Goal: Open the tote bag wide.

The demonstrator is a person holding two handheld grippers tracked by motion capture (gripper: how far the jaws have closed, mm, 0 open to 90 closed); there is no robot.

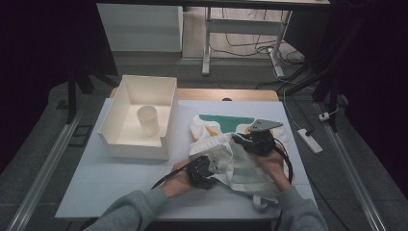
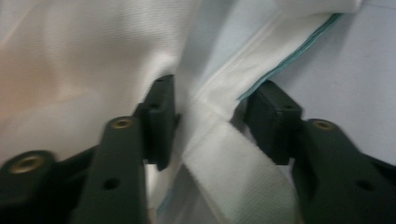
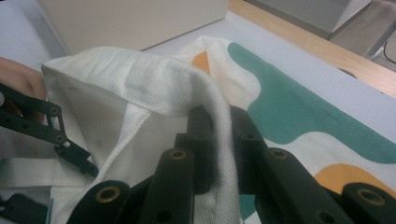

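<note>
Under right hand-held gripper, tote bag rim pinched, pads hidden.

Tongs clamped on white bag rim, patterned cloth

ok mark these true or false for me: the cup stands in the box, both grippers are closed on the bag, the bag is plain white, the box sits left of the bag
1. The cup stands upright in the box. True.
2. Both grippers are closed on the bag. False: the right gripper pinches the bag's rim, but the left gripper has a white strap between its fingers with gaps showing.
3. The bag is plain white. False: it carries green and orange shapes.
4. In the high view the box sits left of the bag. True.
</note>
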